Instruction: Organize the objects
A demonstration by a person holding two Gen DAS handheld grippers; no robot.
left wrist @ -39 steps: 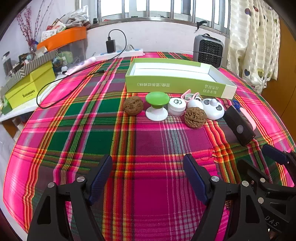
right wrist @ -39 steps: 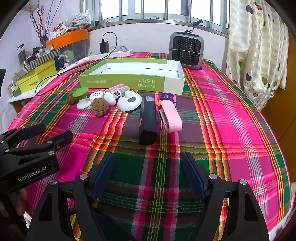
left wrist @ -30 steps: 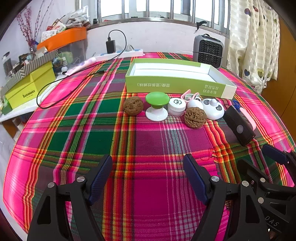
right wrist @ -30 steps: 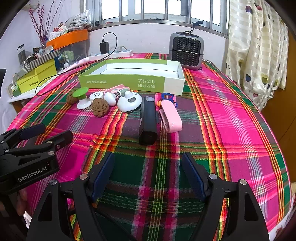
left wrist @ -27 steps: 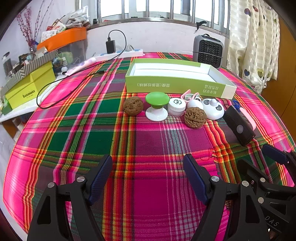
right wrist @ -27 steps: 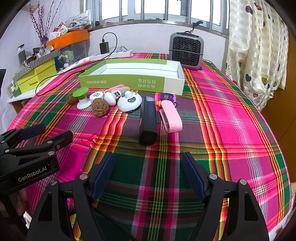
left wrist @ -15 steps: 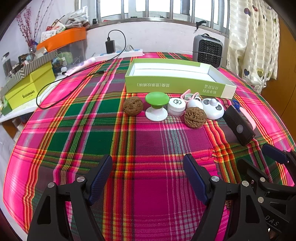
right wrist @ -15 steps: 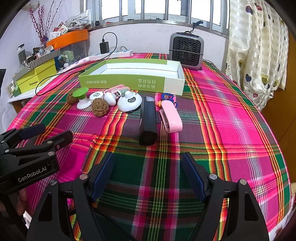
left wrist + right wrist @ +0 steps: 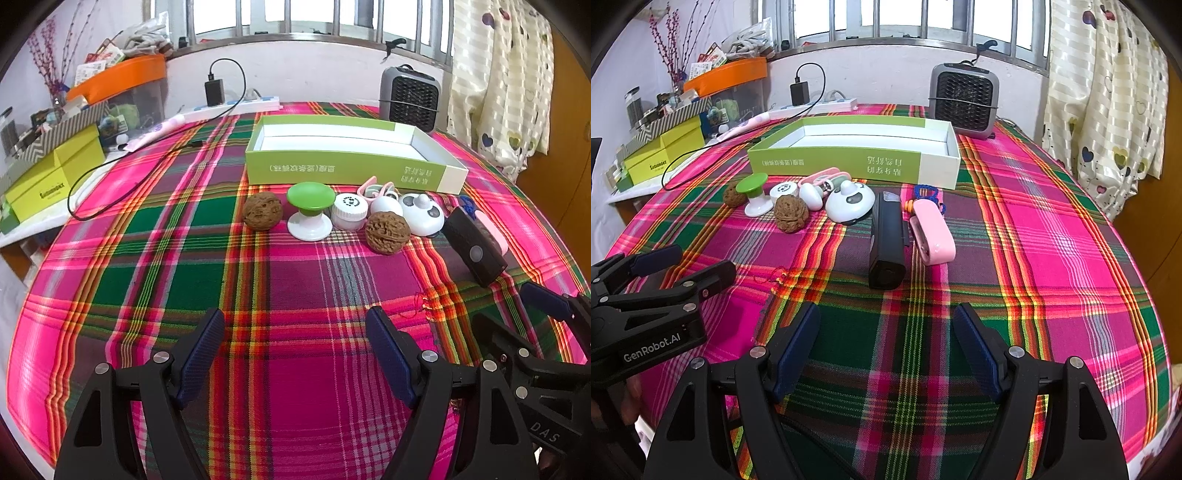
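1. Left wrist view: the left gripper (image 9: 295,343) sits at the bottom centre with its jaws spread wide and nothing between them, low over the plaid tablecloth (image 9: 155,258). The things to tidy lie in a row across the middle of the frame, just below the green box (image 9: 351,170), which looks empty.
2. Counted left to right in this view: one walnut (image 9: 263,211), one green-topped knob (image 9: 309,212), one small white jar (image 9: 349,212), a second walnut (image 9: 388,232), one white egg-shaped piece (image 9: 386,204), one panda-faced gadget (image 9: 423,218) and one black device (image 9: 474,251) at the right. That makes two walnuts and one of each other thing.
3. Right wrist view: the right gripper (image 9: 886,339) at the bottom centre is likewise wide open and empty. The black device (image 9: 888,236) lies just above it at frame centre, with one pink case (image 9: 932,232) close beside it on the right, and one blue looped trinket (image 9: 925,192) above that.
4. My judgement: sorting has not yet begun. To do it well, let each gripper take the nearest piece: the right closes across the black device's narrow width, the left takes a walnut squarely so that it cannot roll. Lift clear before crossing the box wall.
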